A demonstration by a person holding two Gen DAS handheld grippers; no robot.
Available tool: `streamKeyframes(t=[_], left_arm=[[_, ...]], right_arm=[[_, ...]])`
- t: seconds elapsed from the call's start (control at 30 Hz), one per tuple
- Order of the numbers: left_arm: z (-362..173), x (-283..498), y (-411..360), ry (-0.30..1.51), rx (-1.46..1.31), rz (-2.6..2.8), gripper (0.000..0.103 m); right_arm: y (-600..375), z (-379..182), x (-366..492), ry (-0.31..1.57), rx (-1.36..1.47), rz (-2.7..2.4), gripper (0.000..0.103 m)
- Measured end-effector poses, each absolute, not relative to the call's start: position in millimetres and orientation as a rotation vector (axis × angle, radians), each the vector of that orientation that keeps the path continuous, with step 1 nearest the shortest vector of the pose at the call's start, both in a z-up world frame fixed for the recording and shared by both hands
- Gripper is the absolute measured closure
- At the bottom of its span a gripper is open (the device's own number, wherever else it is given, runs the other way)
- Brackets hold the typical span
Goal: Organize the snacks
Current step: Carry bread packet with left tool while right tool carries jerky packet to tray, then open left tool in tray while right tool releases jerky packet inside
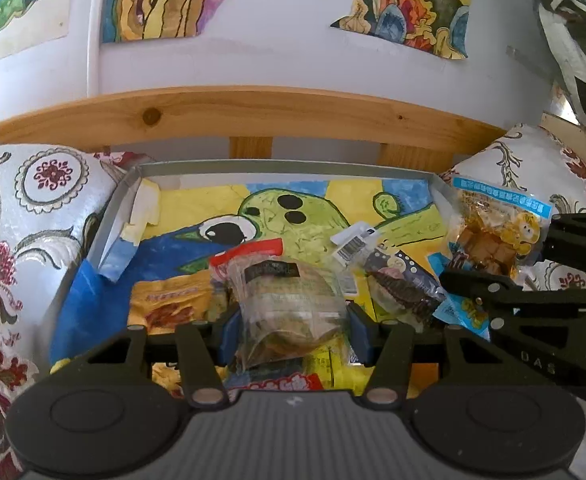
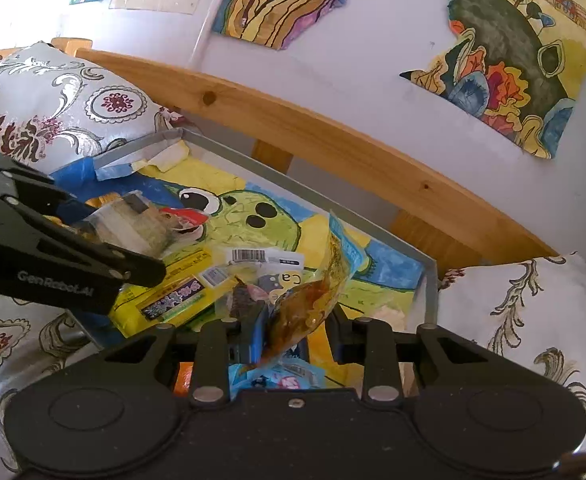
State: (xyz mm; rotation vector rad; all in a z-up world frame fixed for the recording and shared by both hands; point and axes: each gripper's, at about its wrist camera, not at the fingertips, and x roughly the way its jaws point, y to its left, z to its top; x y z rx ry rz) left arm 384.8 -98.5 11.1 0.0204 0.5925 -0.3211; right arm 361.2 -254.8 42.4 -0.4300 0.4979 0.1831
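Note:
A grey metal tray lined with a painted paper sits between two cushions. My left gripper is shut on a clear packet with a greenish-brown cake inside, held just above the snacks in the tray. The right wrist view shows that packet at the left. My right gripper is shut on an amber snack packet with blue edges, standing upright near the tray's right side. In the left wrist view this amber packet hangs over the tray's right rim.
Loose snacks lie in the tray: a yellow packet, a dark packet, a barcoded clear packet and a blue one. Patterned cushions flank the tray. A wooden rail and a wall stand behind.

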Motion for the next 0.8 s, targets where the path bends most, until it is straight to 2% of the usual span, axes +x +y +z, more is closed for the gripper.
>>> streamKeyframes(t=[0.17, 0.3, 0.37, 0.43, 0.8], left_arm=[[12.3, 386.3, -98.3, 0.598, 0.018, -0.32, 0.043], [12.1, 384.9, -97.4, 0.595, 0.016, -0.31, 0.031], [12.5, 383.4, -97.3, 0.589, 0.017, -0.309, 0.029], [13.8, 381.7, -97.8, 0.577, 0.022, -0.304, 0.023], [24.9, 375.0, -90.8, 0.522, 0.011, -0.247, 0.008]], right_arm=[[-256.7, 42.3, 360.2, 0.501, -0.426, 0.173, 0.067], [-257.7, 41.6, 358.1, 0.497, -0.439, 0.165, 0.057], [-258.0, 41.7, 356.2, 0.492, -0.443, 0.163, 0.051], [-258.1, 42.2, 353.5, 0.481, -0.452, 0.157, 0.042], [-265.6, 48.0, 346.6, 0.444, -0.432, 0.123, 0.027]])
